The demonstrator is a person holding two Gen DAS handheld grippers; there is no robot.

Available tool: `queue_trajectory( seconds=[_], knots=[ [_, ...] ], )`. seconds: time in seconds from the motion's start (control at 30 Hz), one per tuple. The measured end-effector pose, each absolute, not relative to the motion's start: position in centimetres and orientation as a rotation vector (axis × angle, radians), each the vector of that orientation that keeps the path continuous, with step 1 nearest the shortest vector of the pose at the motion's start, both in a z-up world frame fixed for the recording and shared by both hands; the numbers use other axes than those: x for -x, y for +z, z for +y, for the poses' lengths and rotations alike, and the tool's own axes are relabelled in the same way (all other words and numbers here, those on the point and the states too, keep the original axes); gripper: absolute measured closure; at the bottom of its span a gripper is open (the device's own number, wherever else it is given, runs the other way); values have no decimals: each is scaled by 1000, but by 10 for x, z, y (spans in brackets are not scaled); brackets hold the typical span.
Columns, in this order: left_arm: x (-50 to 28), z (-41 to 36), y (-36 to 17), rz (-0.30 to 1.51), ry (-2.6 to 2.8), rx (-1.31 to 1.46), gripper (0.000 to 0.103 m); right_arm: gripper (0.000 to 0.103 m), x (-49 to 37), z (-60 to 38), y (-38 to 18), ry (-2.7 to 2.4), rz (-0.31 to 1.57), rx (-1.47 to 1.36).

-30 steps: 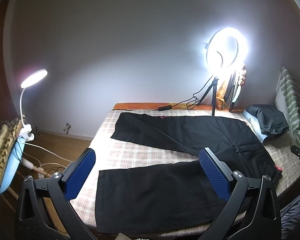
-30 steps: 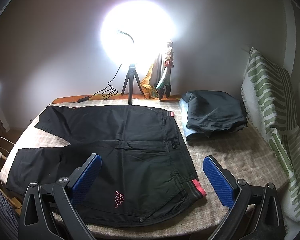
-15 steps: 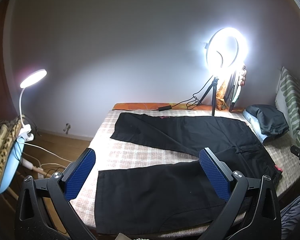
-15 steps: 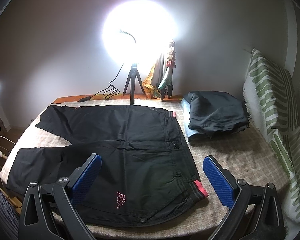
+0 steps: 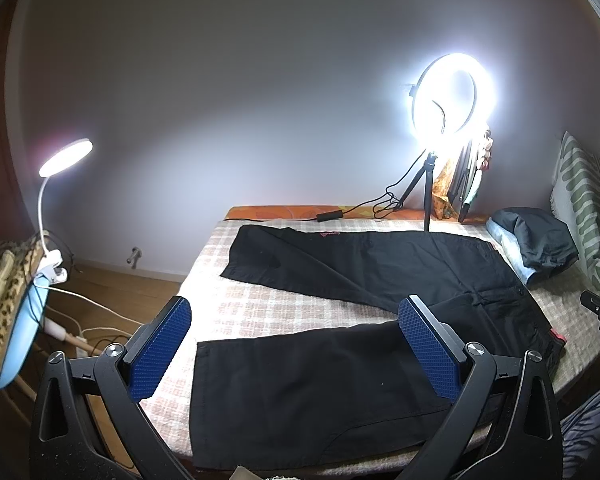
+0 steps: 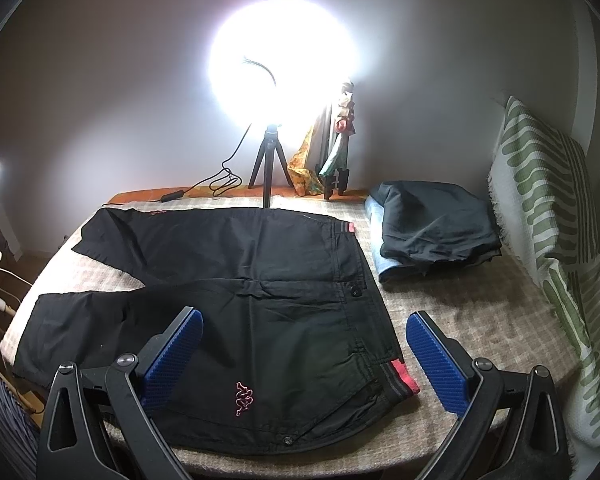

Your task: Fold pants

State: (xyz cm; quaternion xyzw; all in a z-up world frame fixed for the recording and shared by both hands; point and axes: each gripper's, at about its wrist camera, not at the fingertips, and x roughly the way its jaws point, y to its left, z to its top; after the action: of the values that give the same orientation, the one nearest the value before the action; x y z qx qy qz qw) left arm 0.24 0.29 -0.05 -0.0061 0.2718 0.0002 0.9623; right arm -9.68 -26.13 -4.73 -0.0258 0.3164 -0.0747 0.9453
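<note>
The pants (image 6: pixel 228 296) lie spread flat on the bed (image 6: pixel 480 320), legs apart, no fold made yet. Left gripper (image 5: pixel 296 344) and right gripper (image 6: pixel 304 356) hover above them, fingers wide, holding nothing. All folding remains.

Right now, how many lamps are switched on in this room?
2. The ring light stands on a tripod at the far edge of the bed, behind the black pants. The clip-on gooseneck lamp is on the left, beside the bed. Others may be out of view.
</note>
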Motion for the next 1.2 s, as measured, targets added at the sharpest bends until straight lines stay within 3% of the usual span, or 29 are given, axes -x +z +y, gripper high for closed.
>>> queue_trajectory(
  seconds=[1.2],
  knots=[
    [-16, 14, -34, 654, -42, -40, 0, 0, 89, -246, -59, -92, 683, 128]
  ],
)
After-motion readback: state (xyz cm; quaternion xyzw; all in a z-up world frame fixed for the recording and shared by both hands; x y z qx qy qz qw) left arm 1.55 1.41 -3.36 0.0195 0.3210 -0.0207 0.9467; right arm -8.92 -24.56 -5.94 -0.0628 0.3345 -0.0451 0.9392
